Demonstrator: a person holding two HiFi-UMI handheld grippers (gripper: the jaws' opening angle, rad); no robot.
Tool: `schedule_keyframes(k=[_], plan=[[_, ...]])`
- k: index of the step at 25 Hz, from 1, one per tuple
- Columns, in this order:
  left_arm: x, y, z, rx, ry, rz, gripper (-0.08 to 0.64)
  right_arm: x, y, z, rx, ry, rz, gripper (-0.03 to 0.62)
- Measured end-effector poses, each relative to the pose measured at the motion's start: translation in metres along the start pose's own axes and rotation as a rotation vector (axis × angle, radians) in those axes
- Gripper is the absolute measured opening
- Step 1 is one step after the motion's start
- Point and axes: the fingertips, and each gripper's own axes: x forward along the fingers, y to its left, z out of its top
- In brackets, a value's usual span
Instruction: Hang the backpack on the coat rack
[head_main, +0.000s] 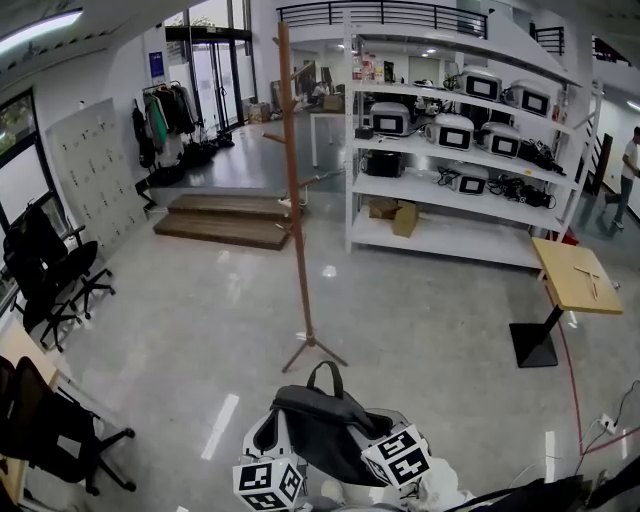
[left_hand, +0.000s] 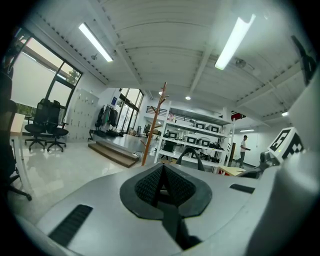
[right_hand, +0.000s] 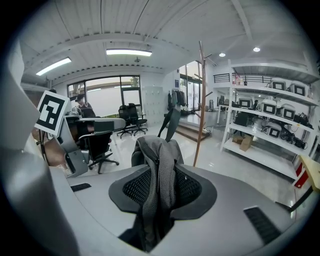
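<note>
Head view: dark grey backpack (head_main: 322, 428) carried low at bottom centre above the pale floor (head_main: 190, 330), between the two marker-cubed hand-held grippers and well apart from the wooden coat rack (head_main: 292, 180), which stands upright ahead beside the white shelving unit (head_main: 352, 150). Right gripper view: right hand-held gripper (right_hand: 159, 186) partly closed, its jaws clamped on a fold of the backpack's grey mesh fabric. Left gripper view: left hand-held gripper (left_hand: 162, 188) drawn nearly together, its jaws pinching a thin dark strip of the backpack.

Bright ceiling tubes (left_hand: 237, 42); floor (head_main: 330, 271) glare; fisheye warp, dark vignetted corners.
</note>
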Motion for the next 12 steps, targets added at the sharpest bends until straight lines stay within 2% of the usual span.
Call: schedule_keyframes(k=[12], plan=[[0.081,0.042,0.029,0.013,-0.018,-0.035,0.002,0.067,-0.033,0.043,0.031,-0.021,-0.031,0.115]])
